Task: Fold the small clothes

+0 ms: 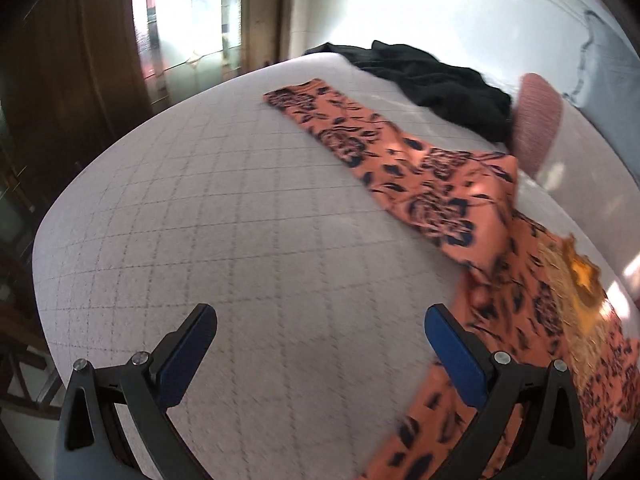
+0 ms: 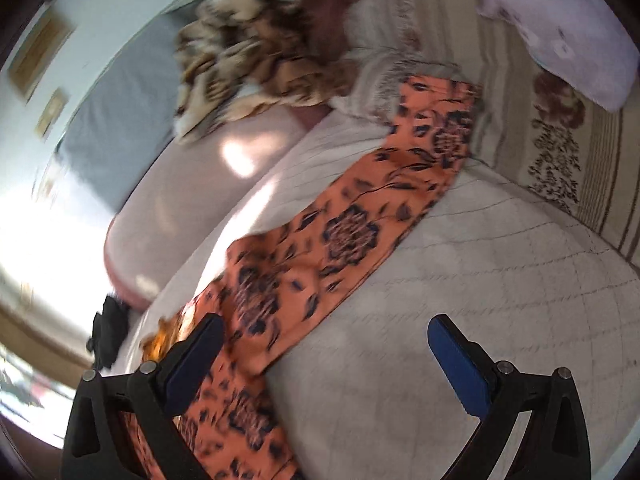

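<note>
An orange garment with a dark floral print point(image 1: 432, 184) lies spread on the grey checked bed cover point(image 1: 240, 220). One long part runs to the far side, and a gold embroidered patch point(image 1: 576, 292) shows near the right edge. My left gripper point(image 1: 320, 320) is open and empty above the cover, its right finger over the garment's near edge. In the right wrist view the same garment point(image 2: 344, 232) stretches away diagonally. My right gripper point(image 2: 324, 328) is open and empty, its left finger over the cloth.
A black garment point(image 1: 432, 76) lies bunched at the far side of the bed, next to a pink pillow point(image 1: 536, 120). In the right wrist view a tiger-print blanket point(image 2: 248, 48), a beige patterned cover point(image 2: 552, 132) and a pink pillow point(image 2: 188, 200) lie around the garment.
</note>
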The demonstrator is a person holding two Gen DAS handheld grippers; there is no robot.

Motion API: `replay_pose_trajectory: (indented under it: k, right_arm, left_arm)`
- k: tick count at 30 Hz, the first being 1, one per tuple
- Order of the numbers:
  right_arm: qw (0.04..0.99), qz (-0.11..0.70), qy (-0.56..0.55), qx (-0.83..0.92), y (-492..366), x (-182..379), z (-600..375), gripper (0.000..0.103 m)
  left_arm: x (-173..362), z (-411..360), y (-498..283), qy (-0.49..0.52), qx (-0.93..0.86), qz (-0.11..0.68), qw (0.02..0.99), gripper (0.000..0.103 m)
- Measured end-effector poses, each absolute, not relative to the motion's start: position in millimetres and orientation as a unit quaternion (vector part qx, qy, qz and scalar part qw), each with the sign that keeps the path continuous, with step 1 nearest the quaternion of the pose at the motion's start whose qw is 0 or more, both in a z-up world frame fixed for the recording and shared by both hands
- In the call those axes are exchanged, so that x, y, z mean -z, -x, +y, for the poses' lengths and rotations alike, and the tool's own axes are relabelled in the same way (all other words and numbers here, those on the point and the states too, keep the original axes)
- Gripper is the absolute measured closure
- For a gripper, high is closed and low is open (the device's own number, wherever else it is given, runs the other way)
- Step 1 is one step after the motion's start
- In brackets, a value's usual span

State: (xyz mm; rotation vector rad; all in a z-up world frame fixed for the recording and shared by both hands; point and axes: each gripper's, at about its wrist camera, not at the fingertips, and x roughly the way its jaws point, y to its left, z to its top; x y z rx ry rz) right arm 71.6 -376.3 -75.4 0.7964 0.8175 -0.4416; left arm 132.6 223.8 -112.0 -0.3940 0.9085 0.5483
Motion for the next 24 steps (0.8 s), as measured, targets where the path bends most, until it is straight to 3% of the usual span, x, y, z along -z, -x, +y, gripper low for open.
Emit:
replay_pose_trajectory:
  k: [2,4,15,17,18,19,24]
  right_arm:
    - [0.788,0.370,-0.429,0.239,-84,97,-433,0.011]
    - [0.769,0.353,-0.456,0.276,-95,109,-476,0.035]
    - [0.755,0.366,-0.346,0.420,-171,124,-539,0.039]
    - [0.748,0.370,-0.334,0.438,-174,125,-542,0.063]
    - [0.748,0.376,-0.323,0.441,-176,124,-543,0.089]
    - [0.753,0.381,-0.310,0.438,-180,121,-542,0.096]
    - [0.819,0.353,-0.229,0.389,-206,58,-507,0.098]
  left_arm:
    - [125,240,-136,0.198,-0.283,0.434,0.832,0.000]
    - [131,249,-135,0.203,-0.298,0.426,0.830,0.000]
    - [144,238,-151,0.182,-0.288,0.430,0.836,0.000]
    - [143,238,-151,0.179,-0.291,0.428,0.837,0.000]
    - [142,238,-150,0.177,-0.295,0.425,0.837,0.000]
    - [141,239,-150,0.181,-0.294,0.423,0.838,0.000]
    - [135,242,-145,0.201,-0.287,0.413,0.841,0.000]
